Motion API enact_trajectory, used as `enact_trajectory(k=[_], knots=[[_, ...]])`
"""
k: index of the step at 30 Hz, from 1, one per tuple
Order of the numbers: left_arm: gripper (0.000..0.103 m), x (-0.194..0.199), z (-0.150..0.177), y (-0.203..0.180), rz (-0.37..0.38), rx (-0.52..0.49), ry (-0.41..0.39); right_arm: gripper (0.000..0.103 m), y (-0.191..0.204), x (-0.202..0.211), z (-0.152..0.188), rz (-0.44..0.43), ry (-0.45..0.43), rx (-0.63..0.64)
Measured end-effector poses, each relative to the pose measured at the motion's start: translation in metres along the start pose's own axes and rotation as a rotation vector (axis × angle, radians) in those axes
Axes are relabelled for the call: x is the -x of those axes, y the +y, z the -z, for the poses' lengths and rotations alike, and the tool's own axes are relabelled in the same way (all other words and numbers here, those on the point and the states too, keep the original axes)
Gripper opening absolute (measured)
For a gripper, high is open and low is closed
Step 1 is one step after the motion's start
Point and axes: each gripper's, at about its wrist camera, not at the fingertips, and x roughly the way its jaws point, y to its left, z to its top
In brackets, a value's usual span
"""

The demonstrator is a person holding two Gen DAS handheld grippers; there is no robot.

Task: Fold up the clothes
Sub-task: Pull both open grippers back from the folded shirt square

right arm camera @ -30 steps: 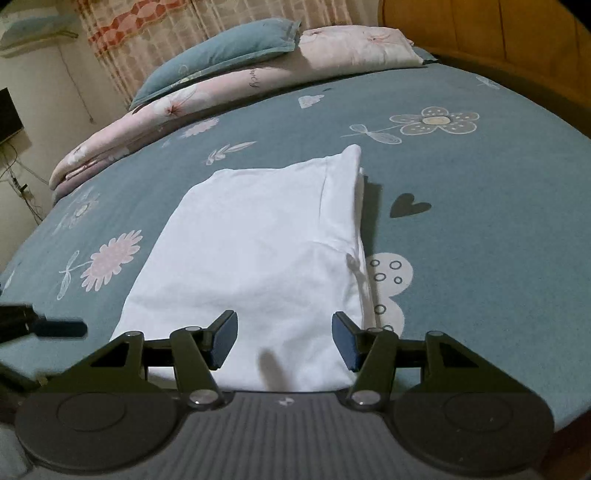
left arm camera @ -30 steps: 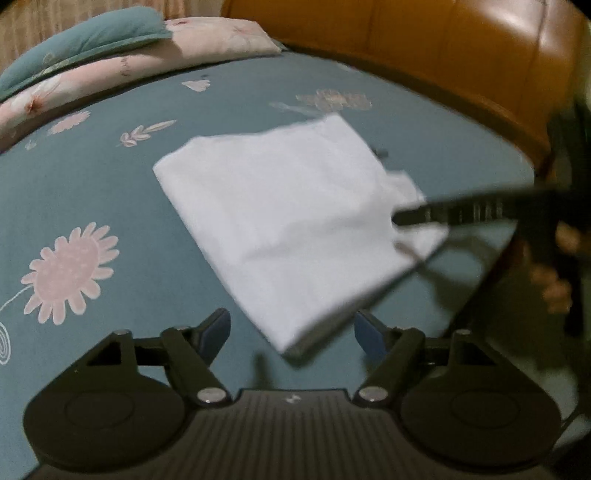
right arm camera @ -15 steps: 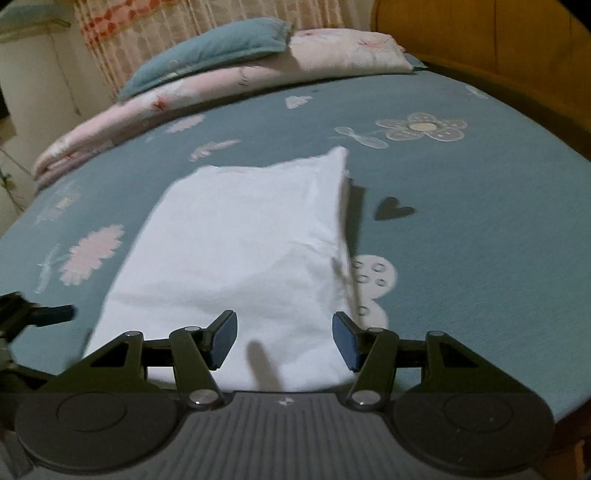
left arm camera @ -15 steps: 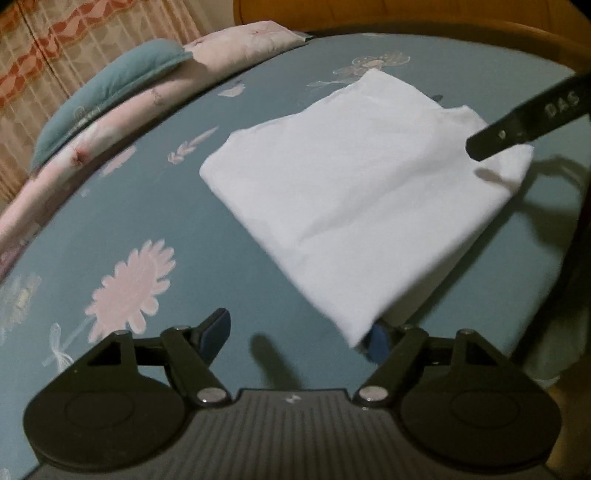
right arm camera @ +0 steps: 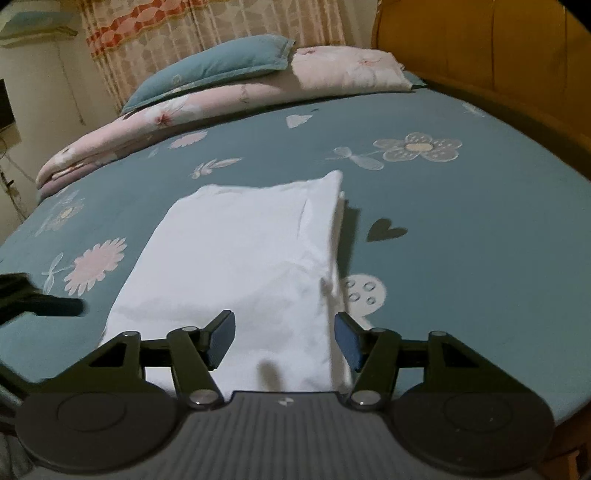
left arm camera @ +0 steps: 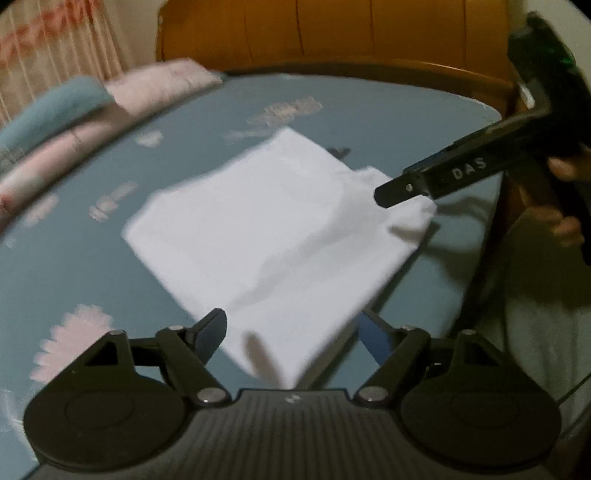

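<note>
White folded garment (right arm camera: 236,258) lies flat on the teal sheet (right arm camera: 461,236); both tongs gape, gripping nothing.

Both tongs tilt downward with jaws apart and nothing pinched: the left tongs (left arm camera: 291,332) gape wider than the right tongs (right arm camera: 284,338), whose handle a hand (left arm camera: 565,199) grips.

Home bedroom, bed (right arm camera: 461,229) in teal floral sheet, pillow (right arm camera: 218,68), wooden headboard (right arm camera: 480,48), patterned curtain (right arm camera: 207,22)

The letters "DAS" are read in pale print on the side of the right gripper's (left arm camera: 406,188) black finger.
</note>
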Motion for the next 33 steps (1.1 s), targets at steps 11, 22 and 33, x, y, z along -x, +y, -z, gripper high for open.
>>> enact_trajectory(k=[11,22,33], knots=[[0.08,0.006,-0.005,0.006,0.087,-0.038,-0.011,0.064,-0.006,0.012,0.005,-0.081,-0.024,0.006],[0.079,-0.041,-0.041,0.054,0.022,0.13,-0.006,0.037,0.021,-0.021,0.032,-0.023,0.068,0.236],[0.08,-0.039,-0.061,0.069,-0.014,0.143,-0.033,0.034,0.03,-0.03,-0.012,-0.069,-0.081,0.28]])
